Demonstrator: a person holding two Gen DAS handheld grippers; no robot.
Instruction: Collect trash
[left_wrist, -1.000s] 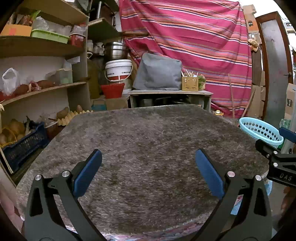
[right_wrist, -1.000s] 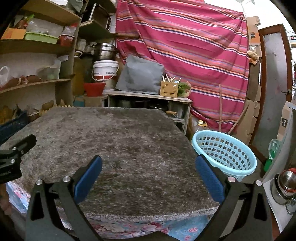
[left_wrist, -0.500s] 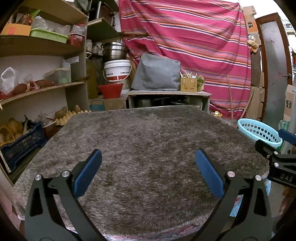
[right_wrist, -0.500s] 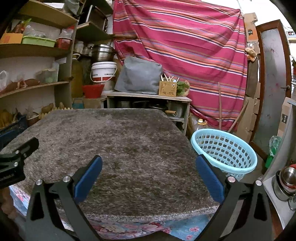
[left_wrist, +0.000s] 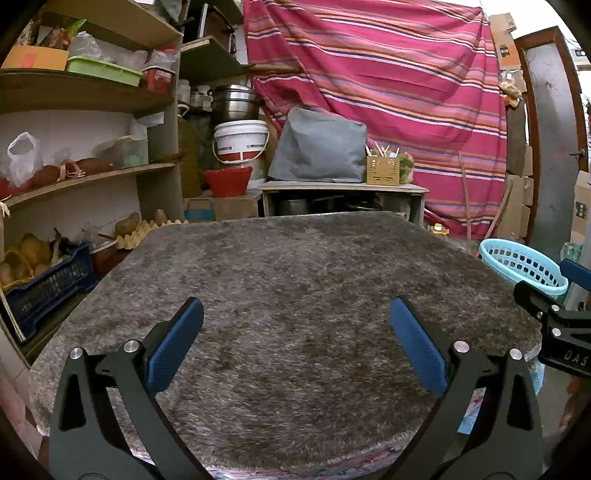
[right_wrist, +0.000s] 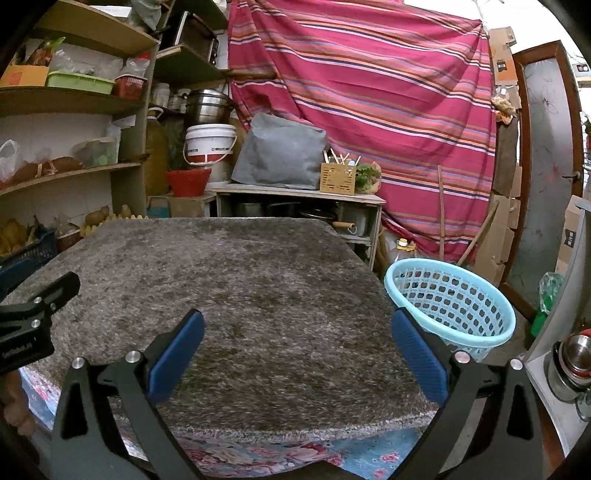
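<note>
Trash is not something I can find on the shaggy grey-brown rug (left_wrist: 295, 295) that covers the table; its pile looks bare in both views. Whether any trash lies inside the light blue basket (right_wrist: 452, 301) I cannot tell, because only its perforated wall and rim show clearly. This basket stands on the floor just beside the right edge of the table, and in the left wrist view only its upper part (left_wrist: 521, 264) shows past the rug.

Both tools hang over the near edge of the table. On the left gripper (left_wrist: 295, 341) the two blue pads stand wide apart and there is nothing between them, only rug. The right gripper (right_wrist: 297, 343) is spread just as wide and also holds nothing. Each one shows at the side of the other camera's view, so they are side by side.

Under the rug a flowered cloth (right_wrist: 280, 452) in blue and pink shows at the front edge. Behind the table hangs a red striped curtain (left_wrist: 388, 85). Wooden shelves (left_wrist: 85, 92) with boxes and bags fill the left side, and a white bucket (left_wrist: 240, 140) stands near a grey cover (left_wrist: 319, 151).
</note>
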